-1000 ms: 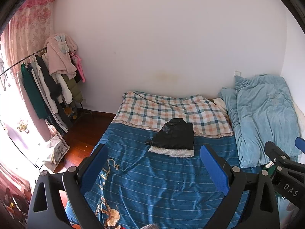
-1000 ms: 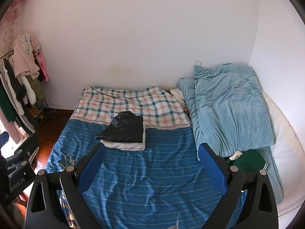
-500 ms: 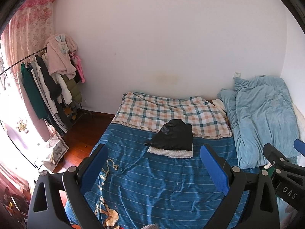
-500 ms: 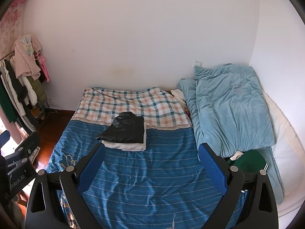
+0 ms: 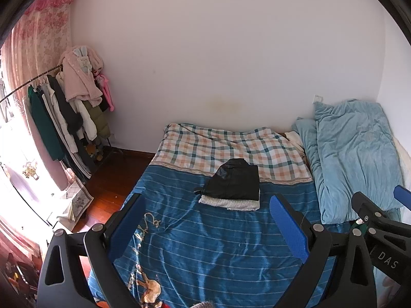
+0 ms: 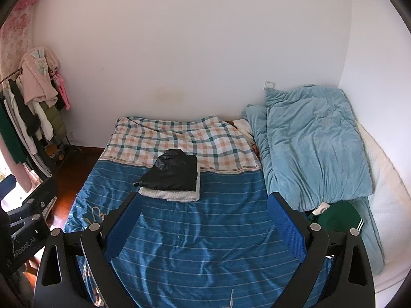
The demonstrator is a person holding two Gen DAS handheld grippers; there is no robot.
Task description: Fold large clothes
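Observation:
A folded black garment [image 5: 235,181] lies on a folded white one [image 5: 231,204] in the middle of the bed [image 5: 218,243]; the stack also shows in the right wrist view [image 6: 172,173]. My left gripper [image 5: 209,224] is open and empty, held above the blue striped bedspread, short of the stack. My right gripper [image 6: 204,220] is open and empty too, above the bedspread [image 6: 205,243]. A green garment with white stripes [image 6: 339,217] lies crumpled at the bed's right side, under the edge of the light blue duvet [image 6: 313,148].
A clothes rack with hanging coats [image 5: 64,118] stands left by the pink curtain [image 5: 43,41]. Wooden floor [image 5: 110,182] lies between the rack and the bed. A plaid blanket [image 5: 231,151] covers the far end of the bed. White walls close the back and right.
Both grippers have drifted slightly back and up; the bed and the stack sit a little lower and nearer in view. Nothing was taken hold of or let go.

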